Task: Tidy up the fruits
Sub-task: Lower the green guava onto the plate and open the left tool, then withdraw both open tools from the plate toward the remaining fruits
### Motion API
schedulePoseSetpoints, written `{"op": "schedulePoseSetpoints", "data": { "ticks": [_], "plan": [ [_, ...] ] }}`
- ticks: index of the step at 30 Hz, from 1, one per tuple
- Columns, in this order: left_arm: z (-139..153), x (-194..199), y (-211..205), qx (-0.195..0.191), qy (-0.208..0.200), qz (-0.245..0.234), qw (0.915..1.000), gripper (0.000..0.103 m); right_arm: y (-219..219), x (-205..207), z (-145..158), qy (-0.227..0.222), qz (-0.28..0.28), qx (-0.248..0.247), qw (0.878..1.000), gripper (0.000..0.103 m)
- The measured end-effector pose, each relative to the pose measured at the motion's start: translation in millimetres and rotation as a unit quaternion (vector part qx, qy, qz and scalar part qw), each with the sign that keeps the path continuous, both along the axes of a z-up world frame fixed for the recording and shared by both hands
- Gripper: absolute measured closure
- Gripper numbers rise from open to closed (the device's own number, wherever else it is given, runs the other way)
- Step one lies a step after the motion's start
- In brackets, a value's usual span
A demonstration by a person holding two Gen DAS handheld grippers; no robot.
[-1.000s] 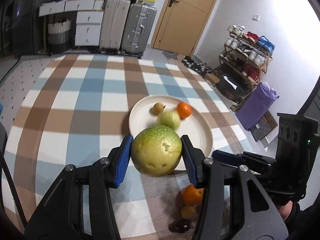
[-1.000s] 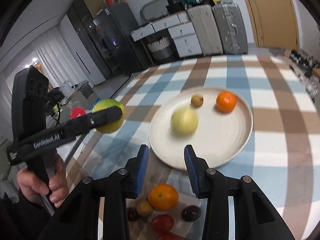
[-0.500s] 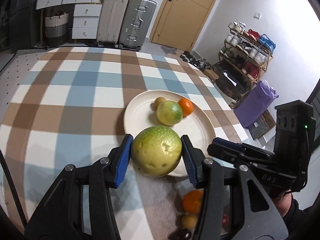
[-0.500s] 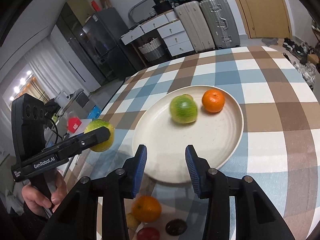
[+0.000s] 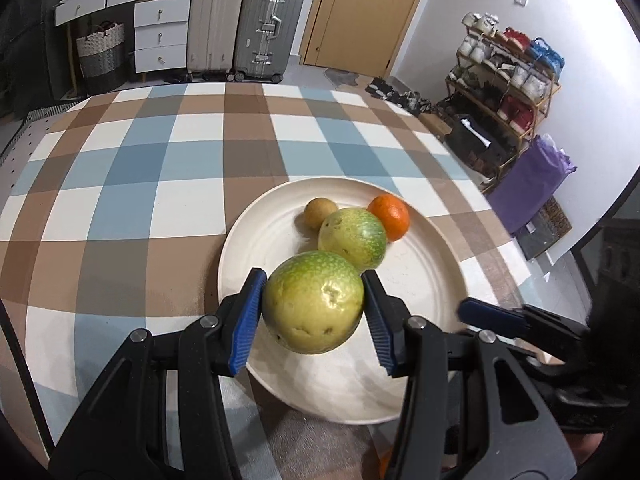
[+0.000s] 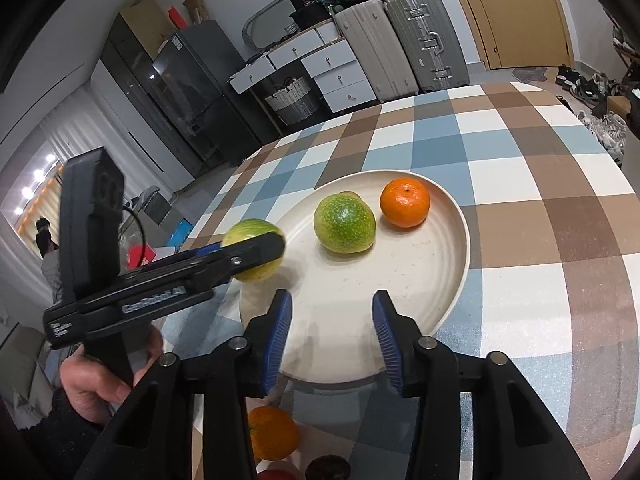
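While the left gripper [image 5: 314, 312] clamps a green-yellow fruit [image 5: 313, 302] between its blue pads [image 5: 245, 322], the fruit hangs over the near-left part of the plate [image 5: 424, 396], not yet set down. Right gripper [image 6: 331, 334]: jaws apart and empty, having just been opening, poised above the plate's near edge with nothing between them. Beneath it, off the plate at the table's near margin, lie an orange [image 6: 272, 432], a dark fruit [image 6: 328, 467] and a red one, only partly in view. On the plate sit a second green fruit [image 5: 353, 237], a small brown fruit [image 5: 319, 213] just behind and touching it, and another orange [image 5: 389, 217] just beside the green one on the right. Beyond the plate stretches the checked cloth [image 5: 168, 152]; farther off stand suitcases [image 5: 248, 24], drawers [image 5: 160, 36] and a door [image 5: 372, 12].

Step in hand, as judged: placing the held fruit. To do it well, lower it onto the bare area of plate in front of the resting green fruit, keeping clear of that fruit so it is not knocked. Bring the underside into contact before the jaws part, since a round fruit dropped from above would probably roll; the shallow rim offers little restraint. Open slowly and evenly, then draw back along the fingers' line rather than sideways. The right gripper should stay aside of the landing spot, ready for the fruits still on the cloth.
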State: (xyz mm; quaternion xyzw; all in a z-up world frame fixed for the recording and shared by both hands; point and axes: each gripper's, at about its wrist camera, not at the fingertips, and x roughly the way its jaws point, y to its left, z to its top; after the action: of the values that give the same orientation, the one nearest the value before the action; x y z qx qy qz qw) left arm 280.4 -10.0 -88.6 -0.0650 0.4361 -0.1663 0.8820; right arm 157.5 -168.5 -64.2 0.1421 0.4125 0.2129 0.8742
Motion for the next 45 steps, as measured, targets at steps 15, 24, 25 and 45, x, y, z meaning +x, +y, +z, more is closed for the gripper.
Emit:
{"op": "schedulePoseSetpoints", "data": {
  "ticks": [15,24,25,45],
  "plan": [
    [17,-33,2,0.028,-0.048,0.002,0.9984,0.042,-5,-22,6,-0.01,-0.002,0.007,1.0,0.052],
    [24,-104,22,0.024,-0.056,0.03,0.9977,0.042,-8,-72,18,-0.06,0.005,0.012,0.998,0.034],
    [24,-112,24,0.024,-0.057,0.03,0.9976,0.042,-7,-79,20,-0.065,0.007,0.011,0.998,0.034],
    [21,-213,23,0.045,-0.064,0.063,0.9949,0.026,-1,-152,18,-0.081,0.017,-0.011,0.997,0.022]
  ]
}}
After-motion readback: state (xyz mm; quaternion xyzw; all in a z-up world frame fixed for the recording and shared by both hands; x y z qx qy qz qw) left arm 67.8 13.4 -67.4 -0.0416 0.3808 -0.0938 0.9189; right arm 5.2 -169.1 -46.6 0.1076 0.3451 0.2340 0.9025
